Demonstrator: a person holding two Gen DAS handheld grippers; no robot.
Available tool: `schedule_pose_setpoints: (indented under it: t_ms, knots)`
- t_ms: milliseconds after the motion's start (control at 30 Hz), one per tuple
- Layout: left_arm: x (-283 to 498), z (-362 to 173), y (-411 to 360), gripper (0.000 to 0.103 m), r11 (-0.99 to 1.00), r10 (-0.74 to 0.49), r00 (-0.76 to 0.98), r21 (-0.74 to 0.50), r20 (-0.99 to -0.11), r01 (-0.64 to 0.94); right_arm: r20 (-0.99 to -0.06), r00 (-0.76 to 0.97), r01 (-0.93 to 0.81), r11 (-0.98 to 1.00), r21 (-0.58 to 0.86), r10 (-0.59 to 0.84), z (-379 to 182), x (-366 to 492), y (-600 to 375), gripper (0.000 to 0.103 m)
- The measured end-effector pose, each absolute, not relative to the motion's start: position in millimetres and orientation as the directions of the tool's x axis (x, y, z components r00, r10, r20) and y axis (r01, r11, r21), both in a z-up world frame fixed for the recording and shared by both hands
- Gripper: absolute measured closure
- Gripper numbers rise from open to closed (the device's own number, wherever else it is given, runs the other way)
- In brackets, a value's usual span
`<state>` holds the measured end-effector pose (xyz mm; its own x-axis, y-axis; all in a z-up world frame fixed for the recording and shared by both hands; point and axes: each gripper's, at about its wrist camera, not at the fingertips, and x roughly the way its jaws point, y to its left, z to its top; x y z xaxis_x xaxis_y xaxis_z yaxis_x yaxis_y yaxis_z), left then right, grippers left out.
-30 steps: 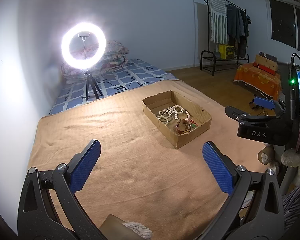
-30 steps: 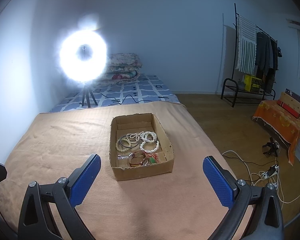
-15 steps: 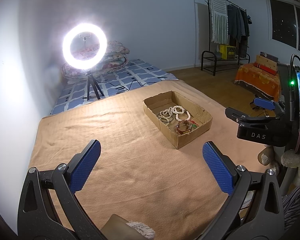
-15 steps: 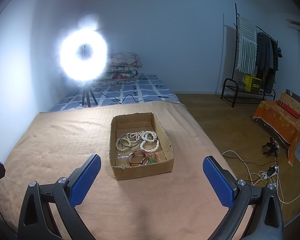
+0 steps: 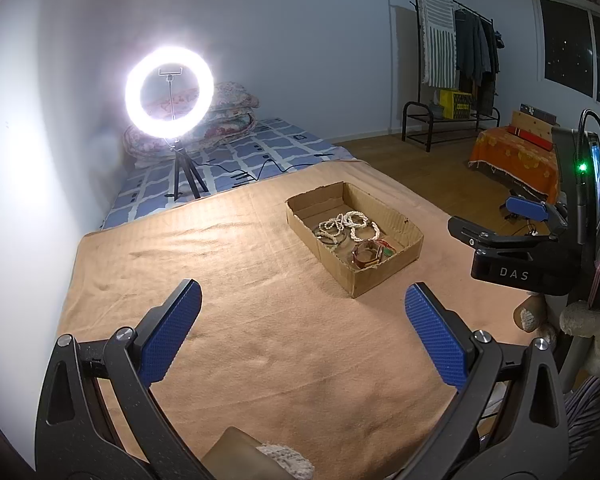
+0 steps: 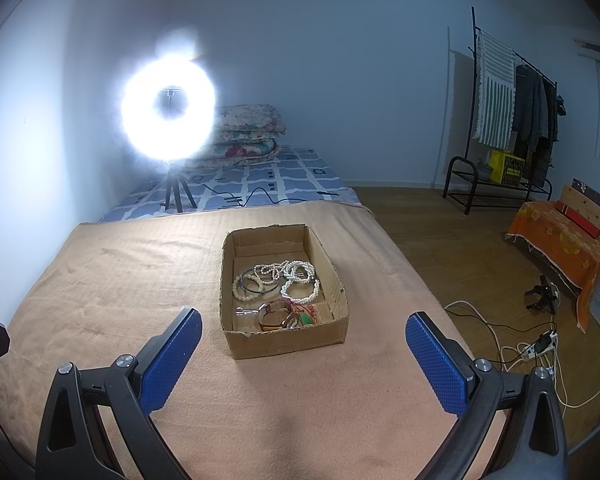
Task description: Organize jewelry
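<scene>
A shallow cardboard box stands on a tan blanket. Inside lie white bead bracelets, dark thin bangles and brown bangles with a green and red piece. My right gripper is open and empty, just in front of the box. My left gripper is open and empty, nearer than the box and left of it. The right gripper also shows at the right edge of the left wrist view.
The tan blanket covers a low bed. A lit ring light on a tripod stands behind it on a blue patterned mattress. Cables and a power strip lie on the wooden floor at right. A clothes rack stands by the wall.
Both views have shifted very slightly; the box and jewelry have not moved. Both grippers stay open and empty.
</scene>
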<state>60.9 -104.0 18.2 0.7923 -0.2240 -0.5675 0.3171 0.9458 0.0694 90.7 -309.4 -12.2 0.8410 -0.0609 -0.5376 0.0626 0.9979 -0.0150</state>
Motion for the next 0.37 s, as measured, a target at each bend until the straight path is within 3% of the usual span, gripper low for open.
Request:
schedule_pose_setpoints:
  t_ms: [367]
  knots:
    - [58.9, 19.6, -105.8, 0.0, 0.947, -0.223, 0.799, 0.07, -0.558, 0.313, -0.542, 0.838, 0.057, 0.998, -0.015, -0.056, -14.8, 90.2, -309.8, 0.0]
